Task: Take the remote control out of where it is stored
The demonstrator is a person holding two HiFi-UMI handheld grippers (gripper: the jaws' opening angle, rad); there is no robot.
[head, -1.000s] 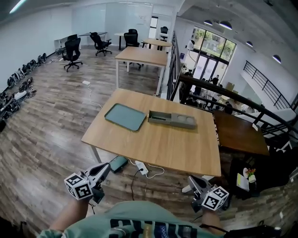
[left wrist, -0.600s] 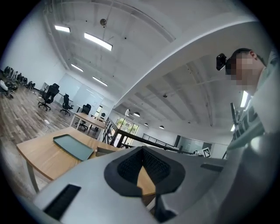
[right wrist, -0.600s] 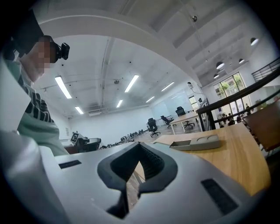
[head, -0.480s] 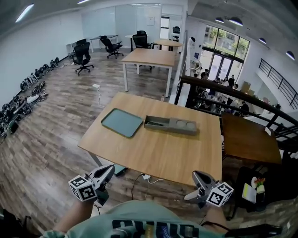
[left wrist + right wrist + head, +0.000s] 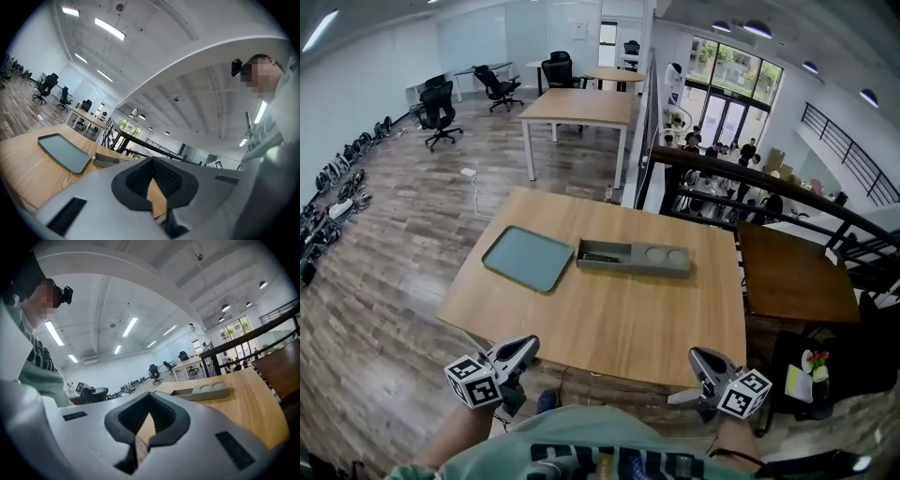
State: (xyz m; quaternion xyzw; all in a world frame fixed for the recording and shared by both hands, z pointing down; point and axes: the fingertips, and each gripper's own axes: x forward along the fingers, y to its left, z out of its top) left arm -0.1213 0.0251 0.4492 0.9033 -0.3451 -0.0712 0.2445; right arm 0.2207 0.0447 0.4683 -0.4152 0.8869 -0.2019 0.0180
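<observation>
A grey organiser [image 5: 635,259] lies at the far middle of the wooden table [image 5: 609,323]. In its long left compartment rests a dark slim remote control [image 5: 601,255]; two round wells sit at its right end. The organiser also shows in the left gripper view [image 5: 107,160] and the right gripper view [image 5: 201,391]. My left gripper [image 5: 525,349] hangs shut and empty just short of the table's near edge, at the left. My right gripper [image 5: 697,359] is at the same edge on the right, its jaws together with nothing in them.
A green tray [image 5: 528,258] lies left of the organiser. A darker table [image 5: 792,279] stands to the right, behind a black railing [image 5: 741,183]. More tables [image 5: 577,106] and office chairs [image 5: 437,105] stand far back on the wooden floor.
Both grippers and the head view have come closer to the table; its near edge now lies just ahead of the jaws. Neither gripper has opened.
</observation>
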